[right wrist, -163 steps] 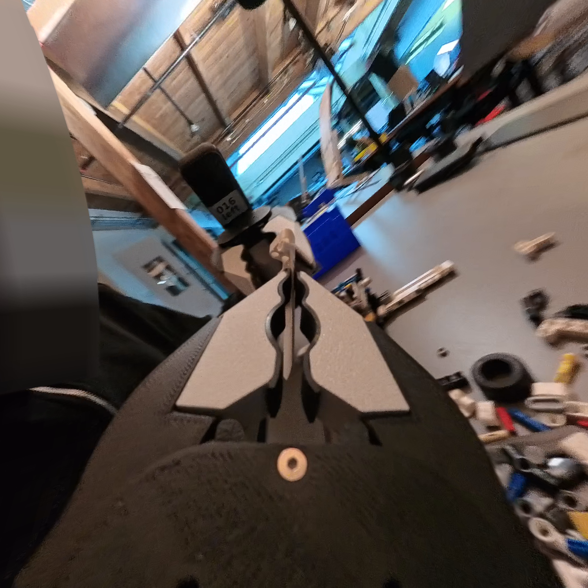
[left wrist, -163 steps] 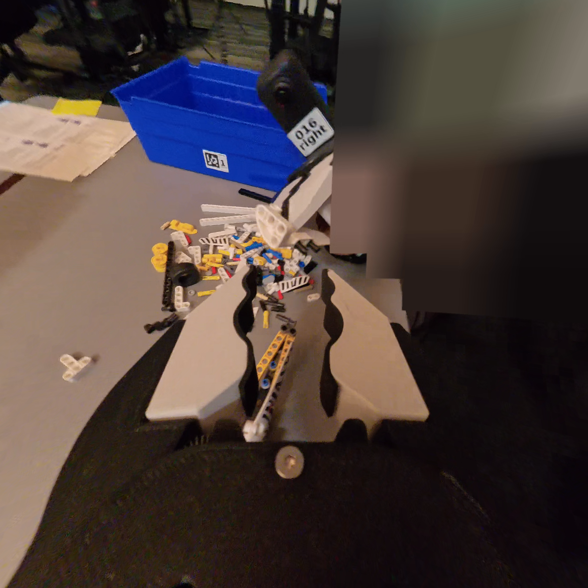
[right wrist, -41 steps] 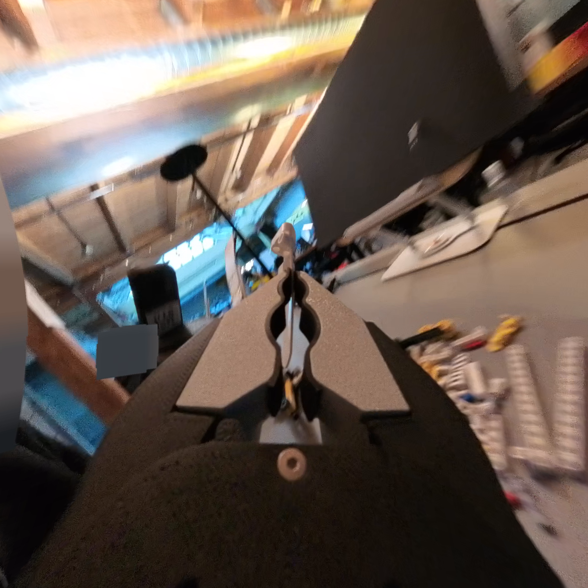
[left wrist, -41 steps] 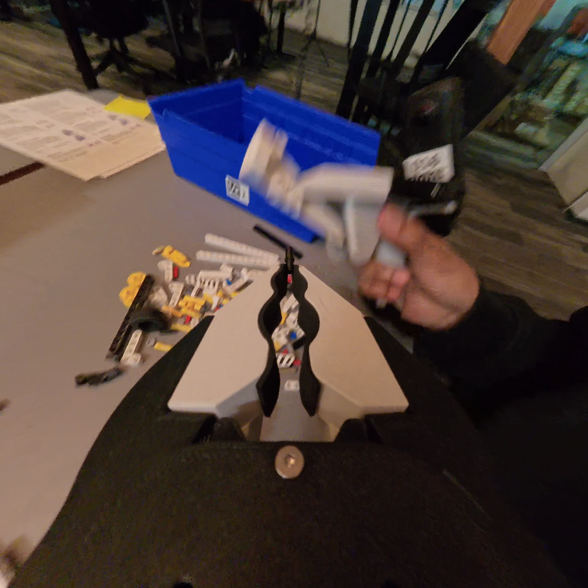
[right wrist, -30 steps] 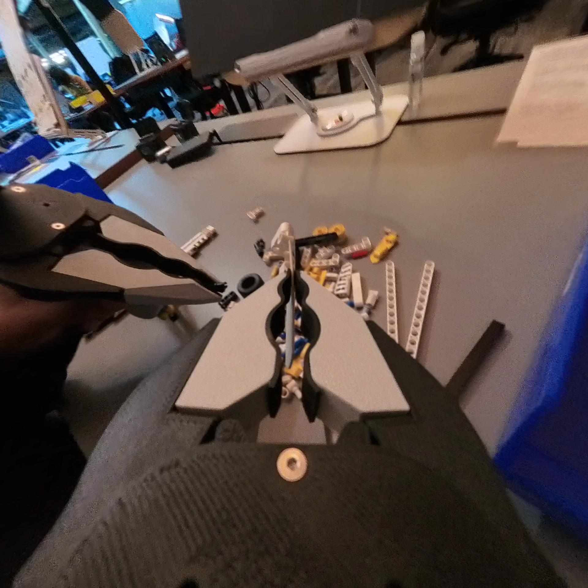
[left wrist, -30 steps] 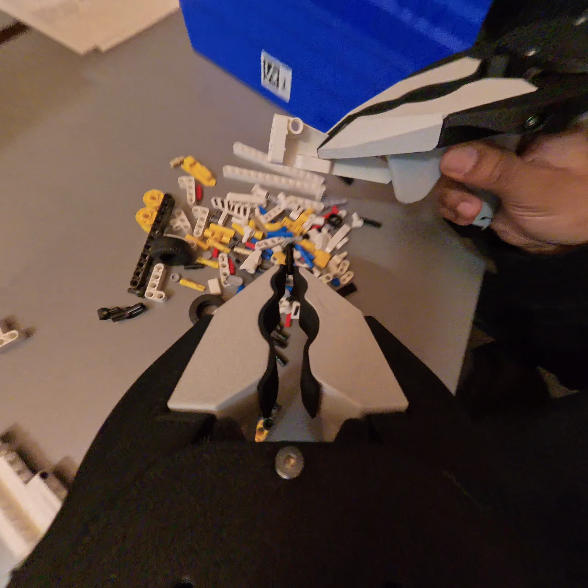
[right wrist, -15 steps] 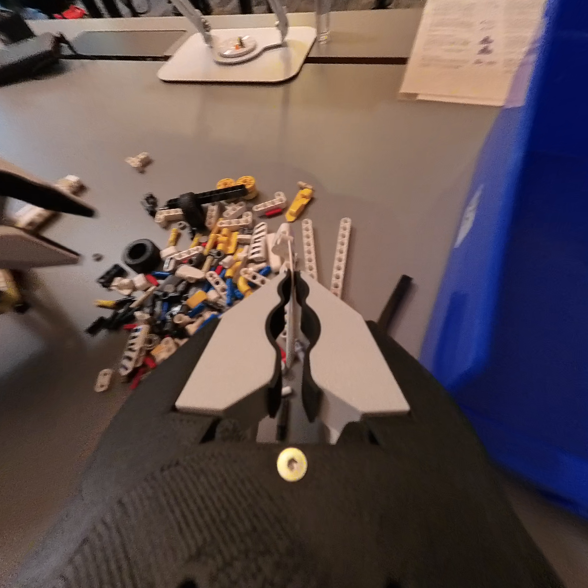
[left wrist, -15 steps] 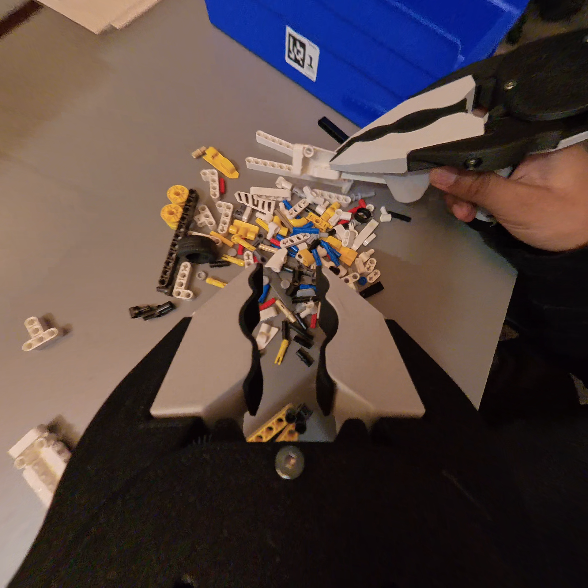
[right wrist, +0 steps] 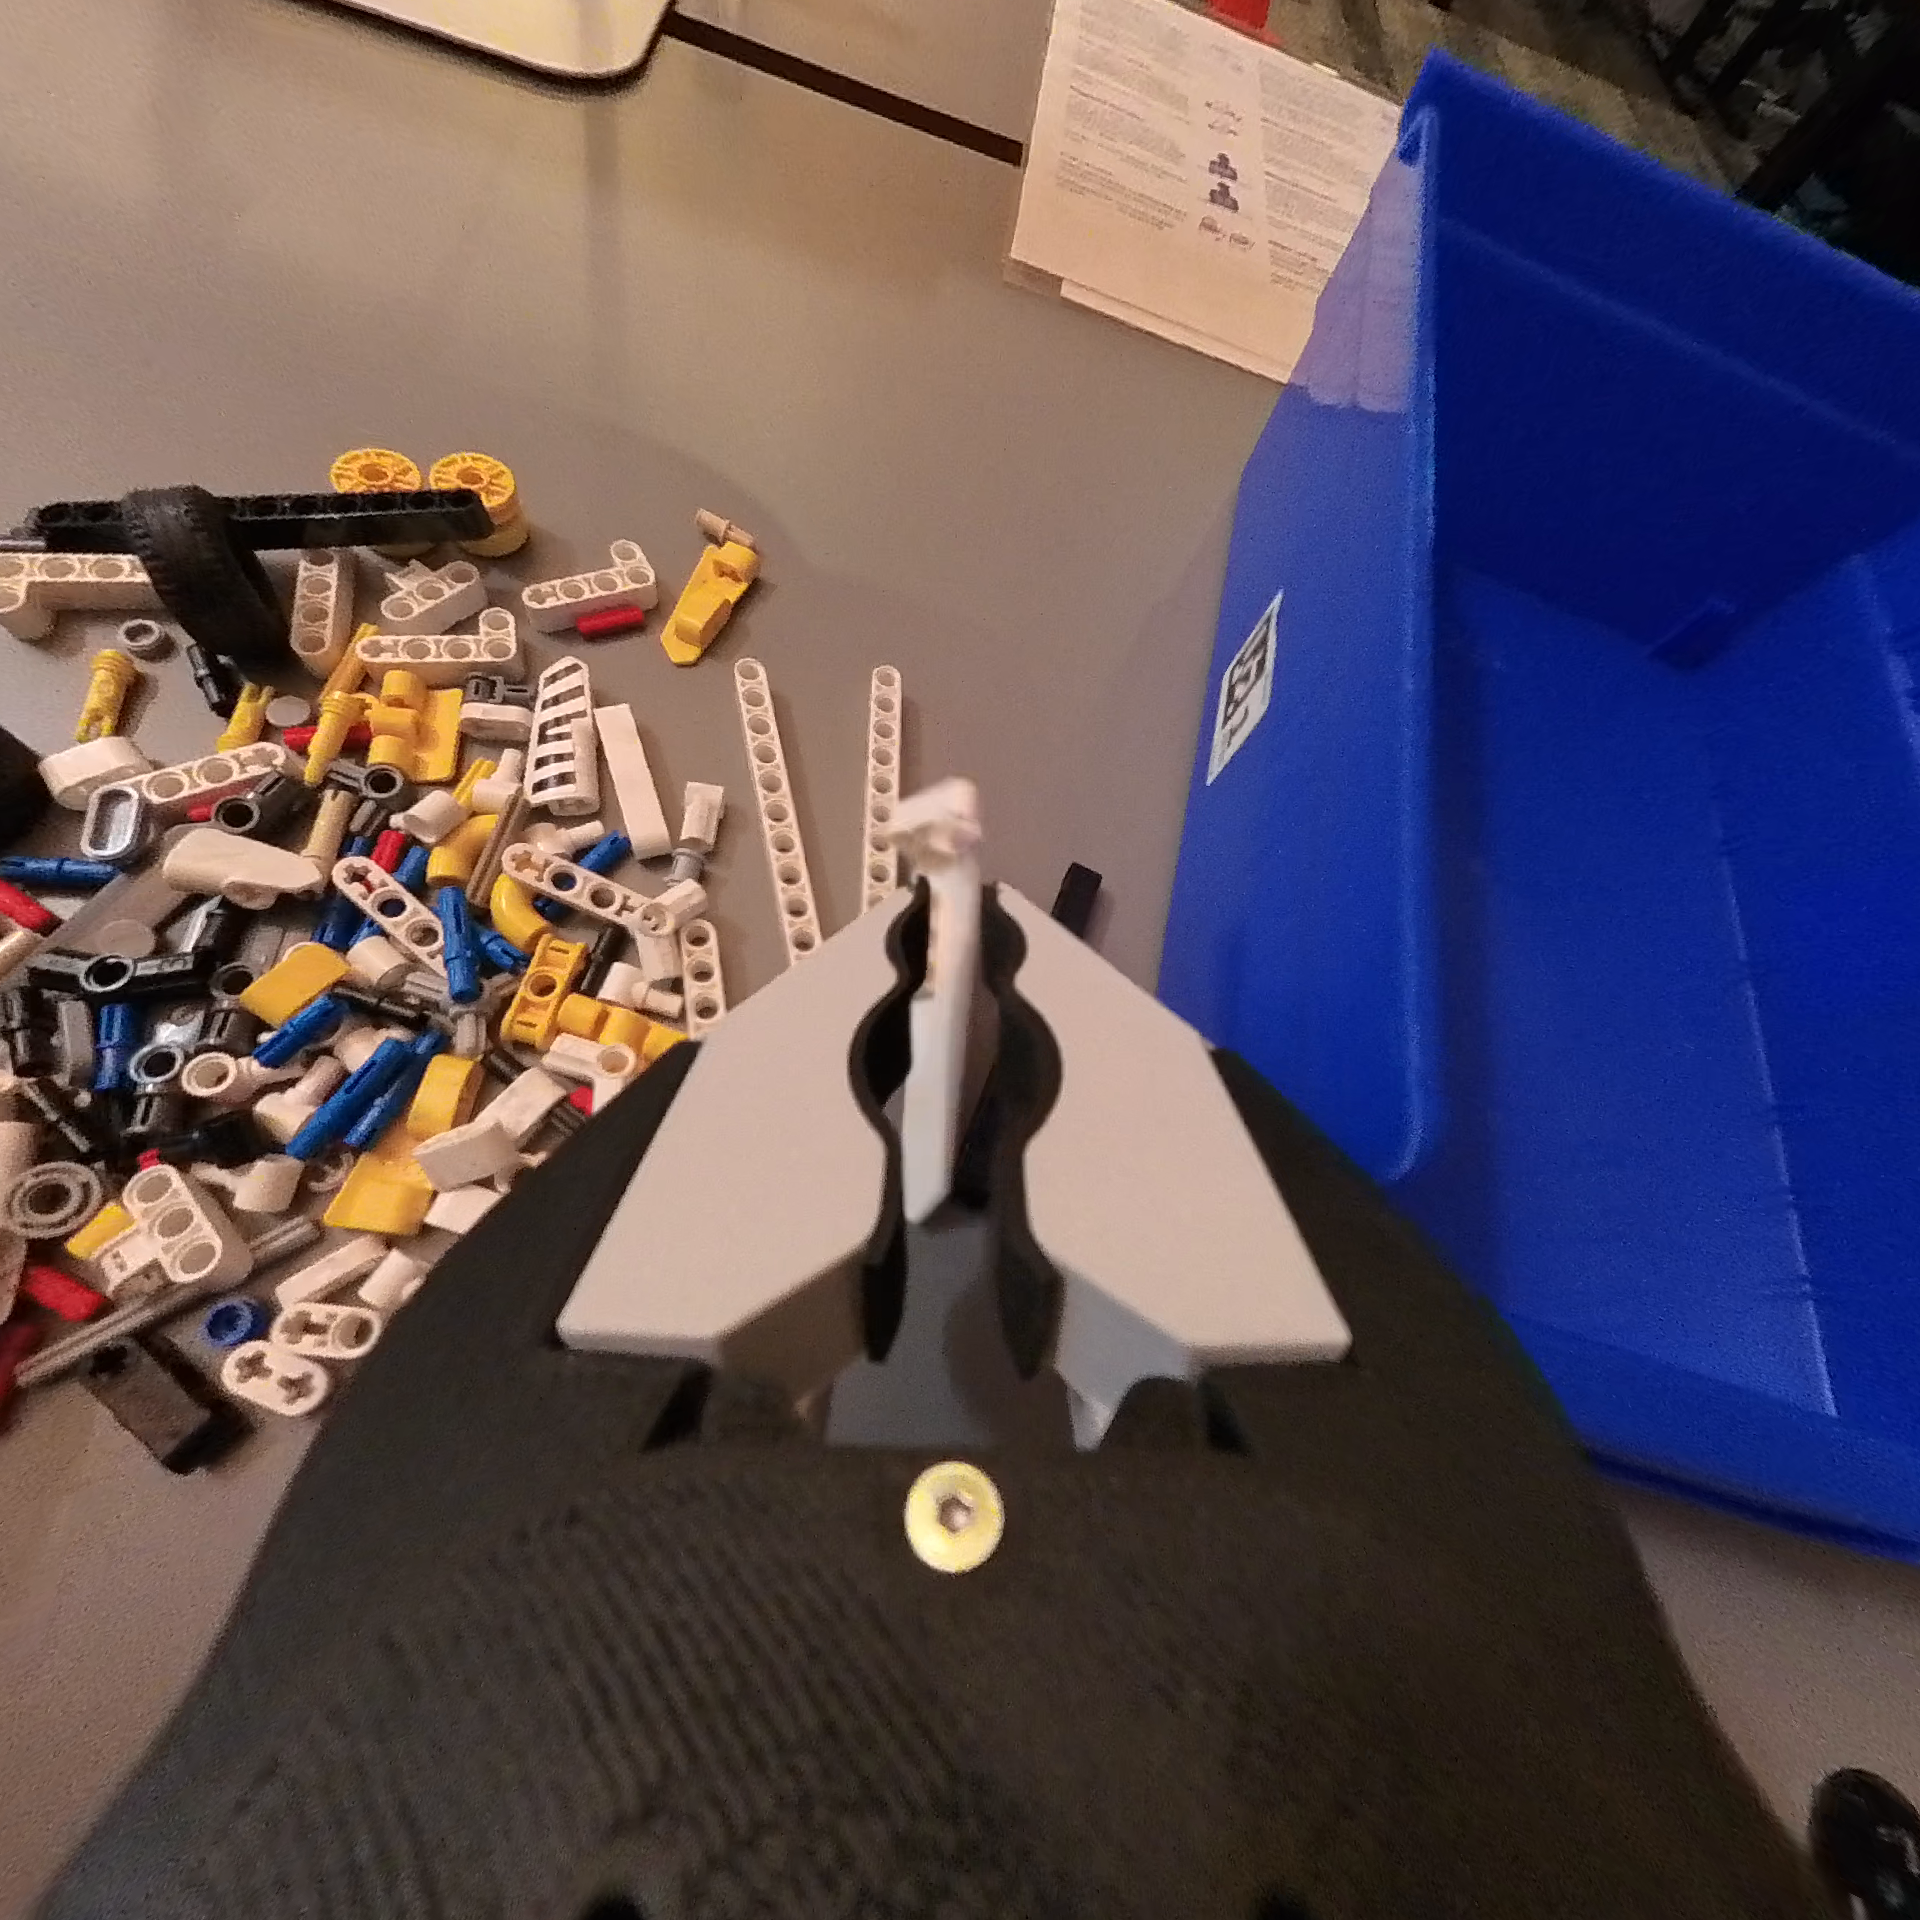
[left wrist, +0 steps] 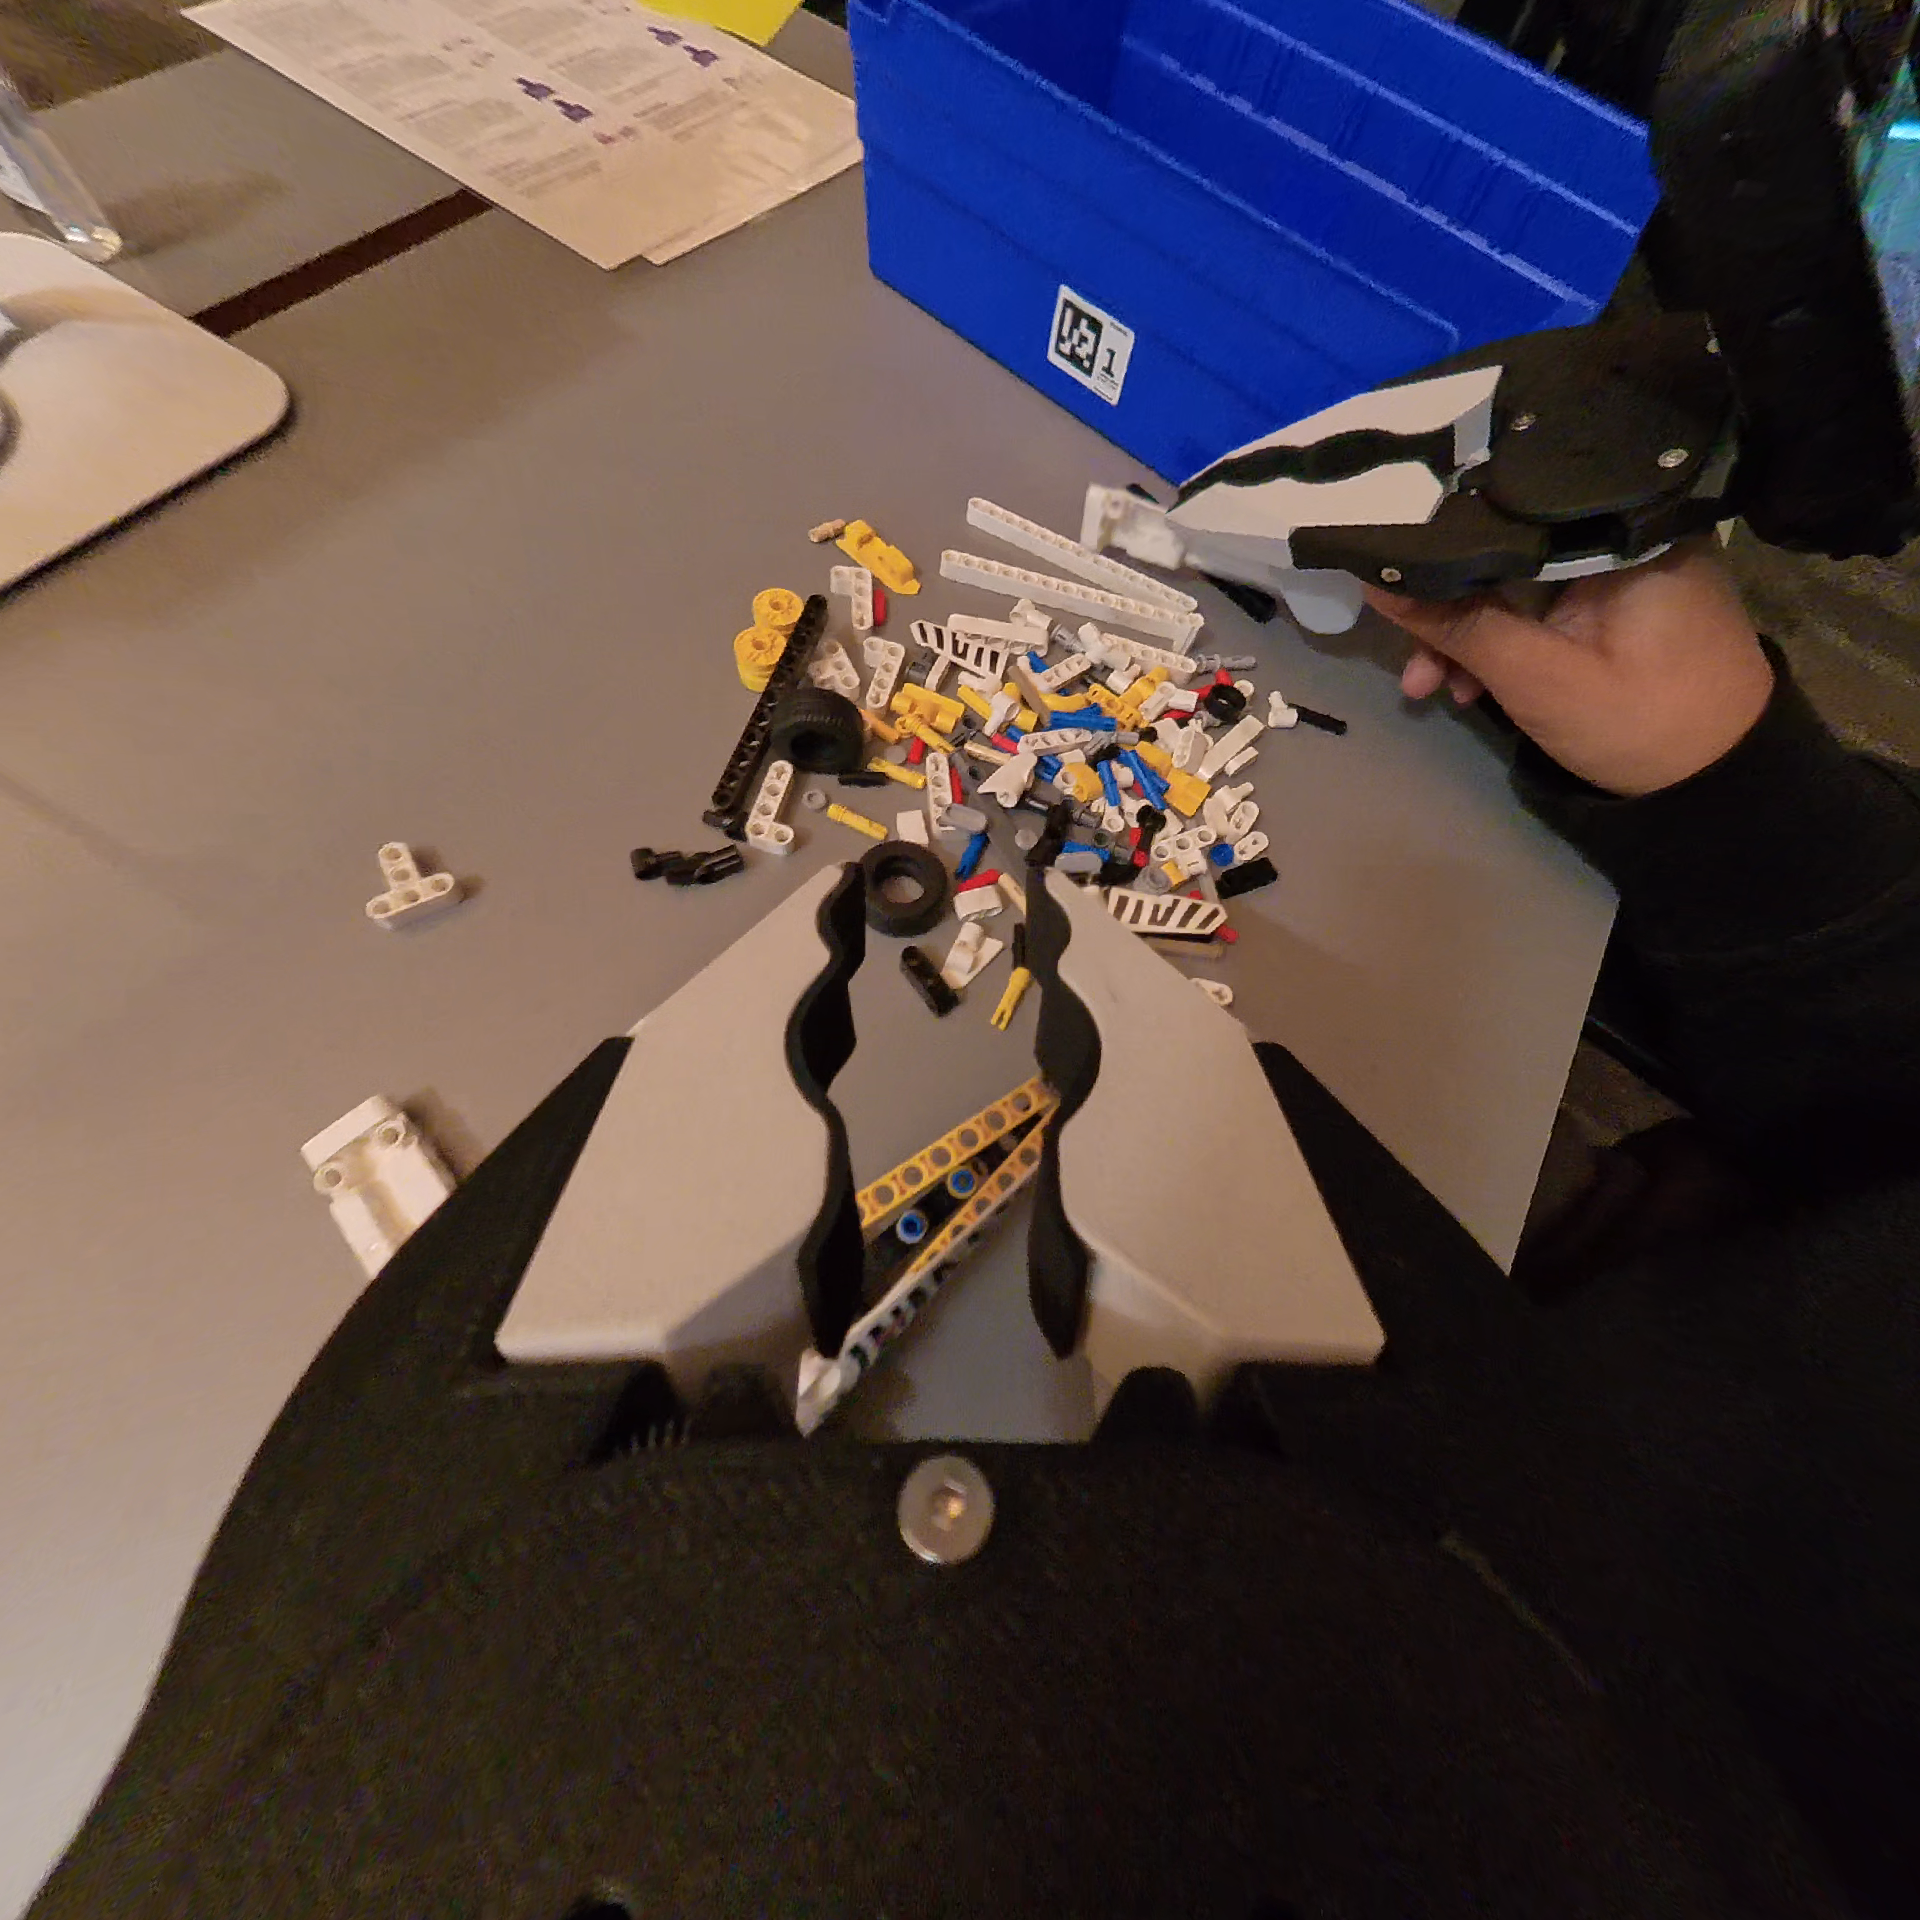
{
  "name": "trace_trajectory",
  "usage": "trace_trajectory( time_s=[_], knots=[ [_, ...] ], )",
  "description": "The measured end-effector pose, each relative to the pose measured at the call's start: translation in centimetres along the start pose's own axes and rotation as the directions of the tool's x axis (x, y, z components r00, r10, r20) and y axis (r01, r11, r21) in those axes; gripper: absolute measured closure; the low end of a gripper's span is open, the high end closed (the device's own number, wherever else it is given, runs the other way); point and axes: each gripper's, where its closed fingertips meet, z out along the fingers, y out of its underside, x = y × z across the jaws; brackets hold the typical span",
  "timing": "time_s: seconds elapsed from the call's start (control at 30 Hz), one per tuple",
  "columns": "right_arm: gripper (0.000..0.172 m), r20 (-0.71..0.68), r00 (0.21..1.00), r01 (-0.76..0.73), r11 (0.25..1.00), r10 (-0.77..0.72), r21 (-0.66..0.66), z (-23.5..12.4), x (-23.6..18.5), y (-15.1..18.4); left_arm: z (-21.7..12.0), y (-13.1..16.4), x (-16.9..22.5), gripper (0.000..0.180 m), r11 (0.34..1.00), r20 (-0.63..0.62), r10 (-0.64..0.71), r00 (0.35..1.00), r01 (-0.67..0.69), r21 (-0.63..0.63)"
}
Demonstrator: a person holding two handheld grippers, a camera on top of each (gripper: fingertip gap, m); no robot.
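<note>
White flat plastic building piece (right wrist: pixel 940 997) w/ a knobbed tip sits edge-on in right gripper (right wrist: pixel 951 899), both pads clenched on it; tip sticks out past the fingertips. From left wrist view same piece (left wrist: pixel 1127 520) pokes out of right gripper (left wrist: pixel 1195 509), low over the far edge of the parts pile, just beside the blue plastic bin (left wrist: pixel 1247 208). A hand (left wrist: pixel 1590 675) in a black sleeve holds that gripper.

Left gripper (left wrist: pixel 945 894) is released, fingers wide apart, nothing pressed between pads. Yellow perforated beam assembly w/ blue pins & a striped white strip (left wrist: pixel 951 1184) lies on the grey table (left wrist: pixel 468 540) under the jaws, running diagonally from near the left finger's base to under the right finger; contact w/ pads can't be told. Small black rubber tyre (left wrist: pixel 906 888) lies right at the left fingertip, w/ a black connector (left wrist: pixel 928 979) & a yellow pin (left wrist: pixel 1011 995) on the table between the fingers.

Parts pile (left wrist: pixel 1039 727): white, yellow, blue, red, black bits, two long white perforated beams (left wrist: pixel 1070 582), long black perforated beam (left wrist: pixel 769 707) w/ a bigger tyre (left wrist: pixel 821 727), two yellow wheel hubs (left wrist: pixel 764 629). Apart from pile, to the left: white T-shaped piece (left wrist: pixel 410 883), white block (left wrist: pixel 374 1174). Printed sheets (left wrist: pixel 561 114) behind, left of bin.
</note>
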Motion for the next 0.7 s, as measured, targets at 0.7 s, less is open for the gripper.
trace_trajectory(
  time_s=[0.7],
  knots=[
    [0.137, 0.795, 0.579, -0.218, 0.905, -0.182, 0.366, -10.9, -20.0, -8.1, -8.4, 5.5, -3.1, 0.153, 0.993, 0.047, -0.017, 0.999, 0.011, 0.122]
  ],
)
